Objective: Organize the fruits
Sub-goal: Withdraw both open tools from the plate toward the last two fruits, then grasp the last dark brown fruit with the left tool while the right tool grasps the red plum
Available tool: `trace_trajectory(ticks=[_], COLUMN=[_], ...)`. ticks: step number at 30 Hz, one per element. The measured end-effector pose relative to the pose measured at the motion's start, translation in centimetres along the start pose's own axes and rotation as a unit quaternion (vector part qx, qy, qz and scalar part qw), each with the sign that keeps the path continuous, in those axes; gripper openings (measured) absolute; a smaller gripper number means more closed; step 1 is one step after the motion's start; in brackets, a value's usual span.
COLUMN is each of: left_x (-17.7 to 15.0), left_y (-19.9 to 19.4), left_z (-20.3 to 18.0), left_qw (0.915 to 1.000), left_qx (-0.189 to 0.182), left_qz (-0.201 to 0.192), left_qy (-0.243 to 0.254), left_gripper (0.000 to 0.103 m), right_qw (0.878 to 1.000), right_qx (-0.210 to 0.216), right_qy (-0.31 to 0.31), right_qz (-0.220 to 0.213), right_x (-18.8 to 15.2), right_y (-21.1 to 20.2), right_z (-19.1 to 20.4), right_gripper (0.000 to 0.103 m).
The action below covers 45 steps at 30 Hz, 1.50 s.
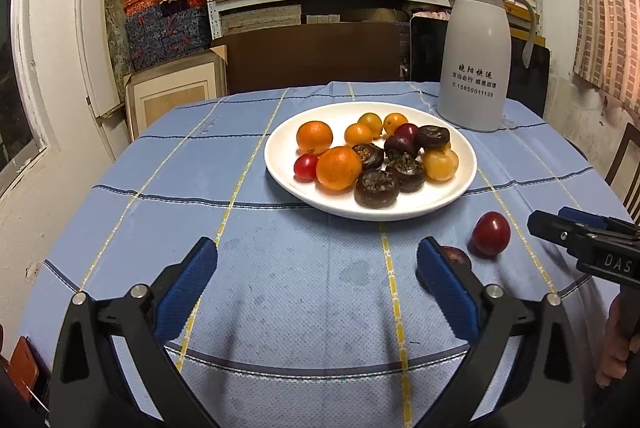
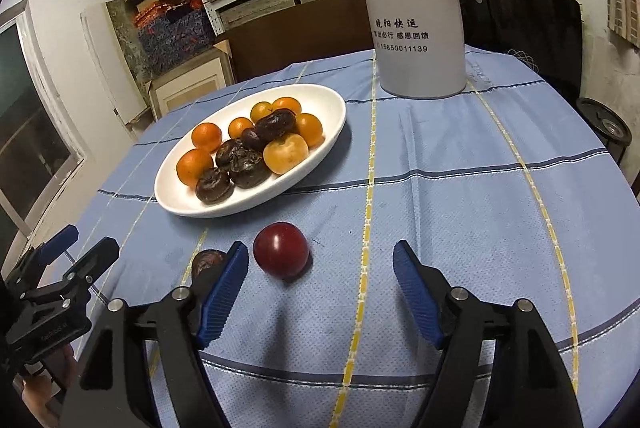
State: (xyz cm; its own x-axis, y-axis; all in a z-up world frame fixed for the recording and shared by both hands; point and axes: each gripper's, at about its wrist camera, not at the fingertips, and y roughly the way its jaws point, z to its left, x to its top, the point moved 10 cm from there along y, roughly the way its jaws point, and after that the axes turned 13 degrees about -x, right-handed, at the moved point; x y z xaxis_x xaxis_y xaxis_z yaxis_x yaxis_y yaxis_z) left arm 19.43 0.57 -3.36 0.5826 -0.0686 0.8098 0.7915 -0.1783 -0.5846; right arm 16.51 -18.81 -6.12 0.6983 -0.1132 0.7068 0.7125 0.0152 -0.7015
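Note:
A white plate (image 1: pixel 404 212) holds several oranges, dark brown fruits and small red fruits; it also shows in the right wrist view (image 2: pixel 176 204). A red plum (image 1: pixel 491 233) lies on the blue cloth in front of the plate, just ahead of my open right gripper (image 2: pixel 318 268), nearer its left finger, and shows there too (image 2: pixel 281 254). A dark brown fruit (image 1: pixel 456 257) lies on the cloth, partly hidden behind the right finger of my open, empty left gripper (image 1: pixel 316 268); it also peeks out in the right wrist view (image 2: pixel 208 262).
A tall white thermos jug (image 1: pixel 476 52) stands at the back right of the table (image 2: pixel 420 8). The table's front edge is near both grippers. Shelves of boxes and framed boards stand behind the table.

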Motion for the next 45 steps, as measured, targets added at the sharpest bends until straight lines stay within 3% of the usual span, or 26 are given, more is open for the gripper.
trace_trajectory(ticks=[25, 28, 32, 38, 41, 45], left_x=[-0.2, -0.2, -0.2, -0.6, -0.8, -1.0], left_y=[0.2, 0.4, 0.4, 0.7, 0.9, 1.4], left_z=[-0.9, -0.5, 1.5, 2.9, 2.6, 1.7], left_qw=[0.9998, 0.9995, 0.9996, 0.9982, 0.9984, 0.9989], left_qx=[0.001, 0.014, 0.021, 0.0, -0.002, 0.0], left_qz=[0.007, 0.013, 0.015, 0.023, 0.028, 0.036], left_qy=[0.02, 0.024, -0.009, -0.056, -0.05, -0.032], left_gripper=[0.098, 0.098, 0.098, 0.098, 0.098, 0.098], right_qw=[1.0, 1.0, 0.999, 0.995, 0.996, 0.998], right_qx=[-0.003, -0.005, -0.005, -0.01, -0.021, 0.004], right_qy=[-0.009, -0.019, -0.053, -0.095, -0.086, -0.063], right_qz=[0.004, 0.004, 0.008, -0.004, -0.012, 0.018], right_x=[-0.2, -0.3, -1.1, -1.5, -0.6, -0.4], right_y=[0.4, 0.6, 1.0, 0.8, 1.3, 3.0], right_z=[0.2, 0.6, 1.8, 3.3, 3.1, 3.4], right_gripper=[0.08, 0.08, 0.08, 0.071, 0.068, 0.061])
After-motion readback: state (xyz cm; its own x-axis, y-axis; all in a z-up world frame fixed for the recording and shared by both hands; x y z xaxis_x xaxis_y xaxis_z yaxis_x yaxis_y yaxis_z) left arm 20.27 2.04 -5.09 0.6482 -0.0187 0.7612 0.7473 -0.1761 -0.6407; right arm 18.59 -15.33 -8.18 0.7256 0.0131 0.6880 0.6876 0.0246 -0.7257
